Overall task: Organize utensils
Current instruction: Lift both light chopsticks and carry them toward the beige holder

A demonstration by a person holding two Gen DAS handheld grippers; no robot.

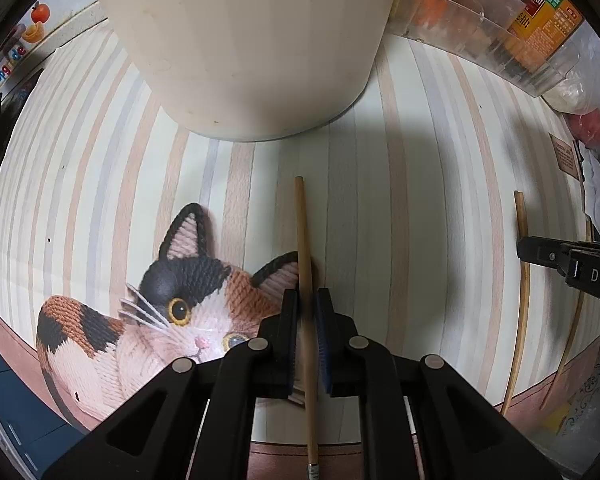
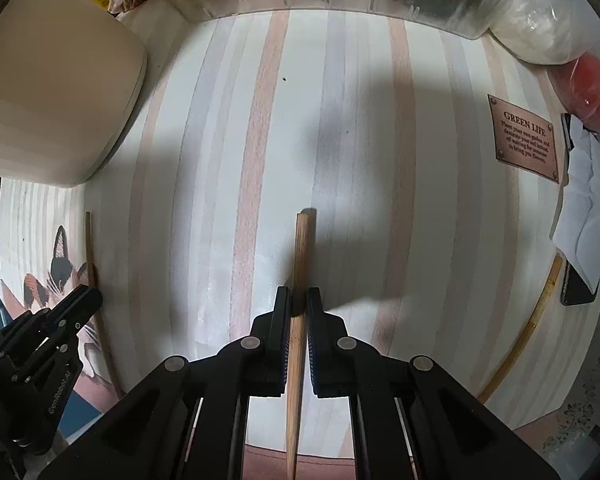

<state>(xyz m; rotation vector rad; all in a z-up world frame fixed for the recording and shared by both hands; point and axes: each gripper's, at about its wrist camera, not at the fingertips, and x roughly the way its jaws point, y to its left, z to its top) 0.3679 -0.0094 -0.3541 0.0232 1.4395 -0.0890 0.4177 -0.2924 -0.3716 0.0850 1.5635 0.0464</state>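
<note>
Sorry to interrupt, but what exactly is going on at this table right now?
A person is sorting chopsticks with two handheld grippers. The left gripper is closed on one chopstick lying over the cat placemat, near the cream container. The right gripper grips a second chopstick. Another chopstick lies at the mat's right edge.

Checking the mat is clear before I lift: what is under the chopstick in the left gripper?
Under the chopstick lies the striped mat, with its printed cat's ear. The fingers hide what lies nearer.

Home kitchen table: striped cat placemat (image 1: 380, 184), sauce bottles (image 1: 540, 20), chopsticks (image 1: 522, 280).
</note>
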